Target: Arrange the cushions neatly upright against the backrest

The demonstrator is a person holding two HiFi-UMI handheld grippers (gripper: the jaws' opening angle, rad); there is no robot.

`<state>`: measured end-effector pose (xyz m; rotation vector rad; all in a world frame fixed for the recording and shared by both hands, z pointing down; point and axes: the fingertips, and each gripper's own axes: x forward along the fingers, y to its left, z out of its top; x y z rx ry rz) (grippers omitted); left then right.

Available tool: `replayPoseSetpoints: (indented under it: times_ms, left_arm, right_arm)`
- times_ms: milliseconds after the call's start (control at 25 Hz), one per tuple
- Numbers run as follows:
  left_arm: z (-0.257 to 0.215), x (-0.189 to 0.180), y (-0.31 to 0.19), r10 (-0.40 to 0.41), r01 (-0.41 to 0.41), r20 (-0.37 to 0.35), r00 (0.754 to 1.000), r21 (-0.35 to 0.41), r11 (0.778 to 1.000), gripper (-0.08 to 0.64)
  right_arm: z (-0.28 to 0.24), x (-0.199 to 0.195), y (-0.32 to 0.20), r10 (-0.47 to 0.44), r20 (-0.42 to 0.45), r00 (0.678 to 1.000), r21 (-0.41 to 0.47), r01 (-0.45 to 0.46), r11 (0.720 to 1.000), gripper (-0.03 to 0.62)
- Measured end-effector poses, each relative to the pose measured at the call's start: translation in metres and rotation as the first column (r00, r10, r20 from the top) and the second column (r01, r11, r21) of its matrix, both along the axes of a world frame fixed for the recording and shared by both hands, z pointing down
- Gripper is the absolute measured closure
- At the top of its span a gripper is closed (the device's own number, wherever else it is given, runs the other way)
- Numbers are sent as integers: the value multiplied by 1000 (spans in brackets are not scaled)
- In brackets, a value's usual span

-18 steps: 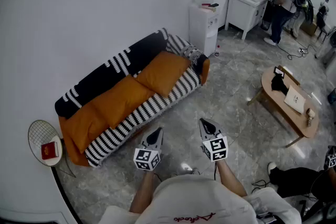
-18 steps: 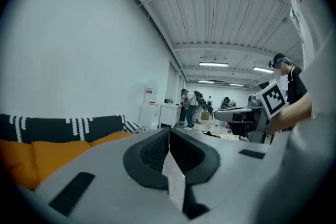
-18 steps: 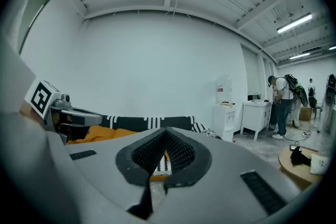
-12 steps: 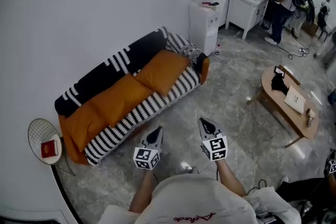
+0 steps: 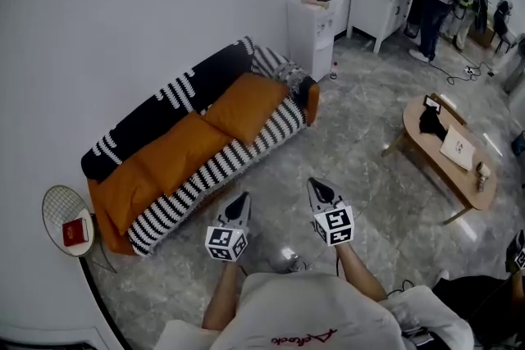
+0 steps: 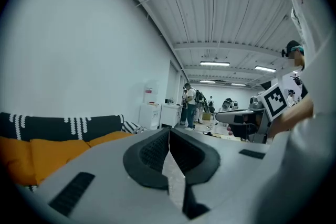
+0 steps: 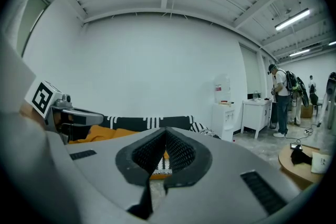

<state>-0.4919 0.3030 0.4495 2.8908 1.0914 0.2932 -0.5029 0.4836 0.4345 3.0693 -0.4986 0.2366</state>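
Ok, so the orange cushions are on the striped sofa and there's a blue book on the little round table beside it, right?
Not quite. The book on the round table is red, not blue; the head view shows it. The orange cushions are on the striped sofa, and the table does stand beside it.

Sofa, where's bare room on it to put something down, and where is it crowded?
Bare: the striped front strip of the seat, between the orange cushions and the floor. Crowded: the rest of the seat, under cushions up to the backrest.
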Motion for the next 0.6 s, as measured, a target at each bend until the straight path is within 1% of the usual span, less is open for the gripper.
replayPoseSetpoints:
  times_ms: [320, 600]
  left_arm:
    - [3, 5, 21, 8, -8, -1, 1000, 4, 1000, 529]
    - [13, 12, 27, -28, 28, 14, 1000, 5, 1000, 529]
  right_arm:
    - [6, 4, 9, -27, 1, 1000, -4, 27, 1000, 566]
    - [17, 14, 12, -71, 19, 997, -8, 71, 997, 566]
